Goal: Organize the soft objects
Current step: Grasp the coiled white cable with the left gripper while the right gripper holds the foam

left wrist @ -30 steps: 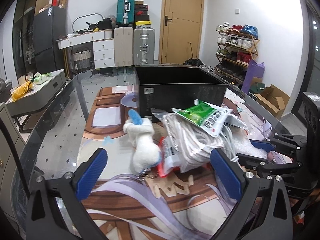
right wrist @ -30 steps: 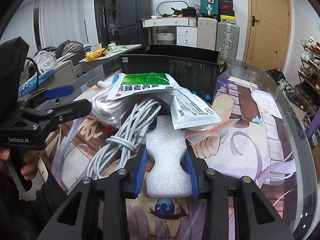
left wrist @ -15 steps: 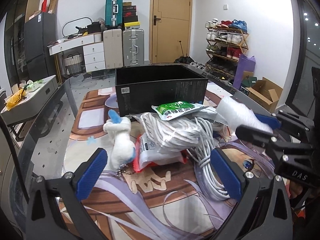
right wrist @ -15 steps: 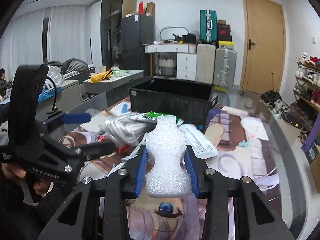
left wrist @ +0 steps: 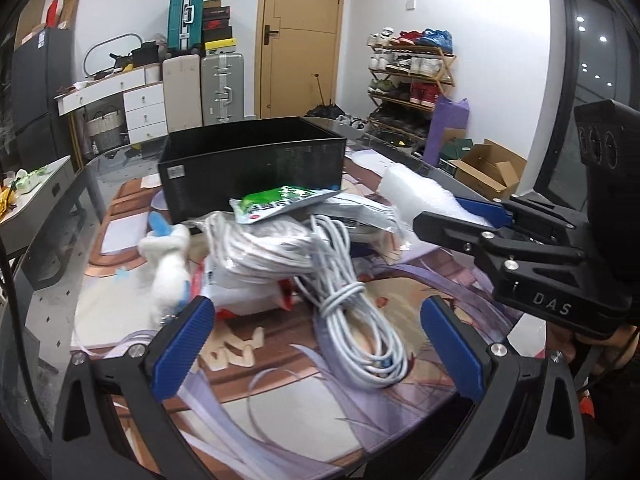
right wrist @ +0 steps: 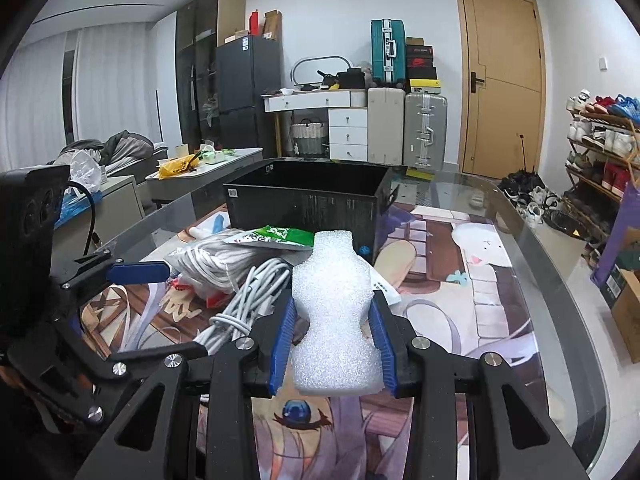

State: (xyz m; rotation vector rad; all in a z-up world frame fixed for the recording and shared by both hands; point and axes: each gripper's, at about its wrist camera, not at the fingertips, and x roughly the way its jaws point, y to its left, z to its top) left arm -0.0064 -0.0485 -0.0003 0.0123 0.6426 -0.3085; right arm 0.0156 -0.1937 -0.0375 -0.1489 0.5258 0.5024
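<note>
Clamped at its narrow waist between the blue pads of the right gripper: white foam piece, centre-bottom of the right wrist frame, long axis running up the frame, narrower end aimed at the black bin just above it. Compared with a second ago, lifted clear of the printed mat and the heap of white cable and green packet, now seen against the bin wall. Left gripper spread wide and empty at lower centre of its own frame, the cable coil now between its pads, the plush toy shifted to mid-left.
</note>
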